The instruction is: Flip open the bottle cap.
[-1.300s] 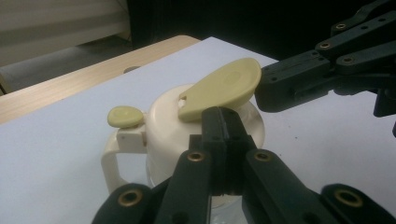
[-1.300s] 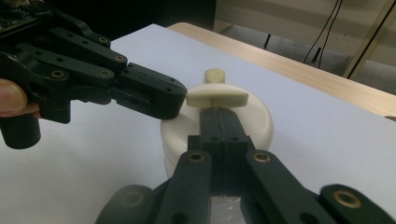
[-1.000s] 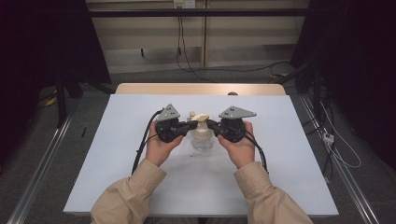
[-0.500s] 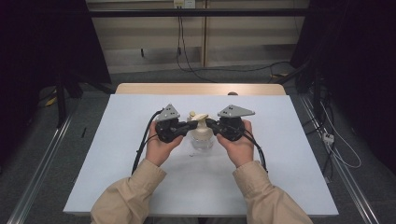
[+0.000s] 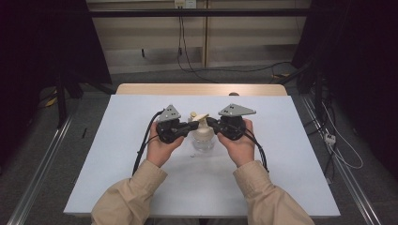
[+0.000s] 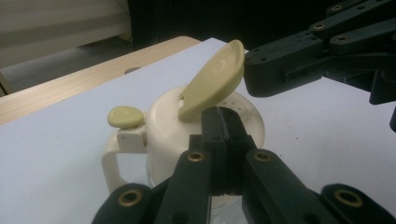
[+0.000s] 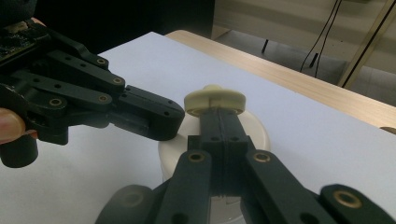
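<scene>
Across the white table (image 5: 117,154) we see a cream lidded jar (image 5: 203,133) at mid-table, its flip lid (image 6: 215,79) raised. We hold the left gripper (image 5: 191,126) and right gripper (image 5: 210,123) against its top from either side, jaws of both pressed together, gripping nothing.

The raised flap lid (image 6: 212,84) of the cream jar (image 5: 202,133) stands between the two closed jaw tips, the left hand-held gripper (image 5: 191,126) and right hand-held gripper (image 5: 210,123) crowding it from either side, while the white desk (image 5: 117,140) lies open all around them.
</scene>
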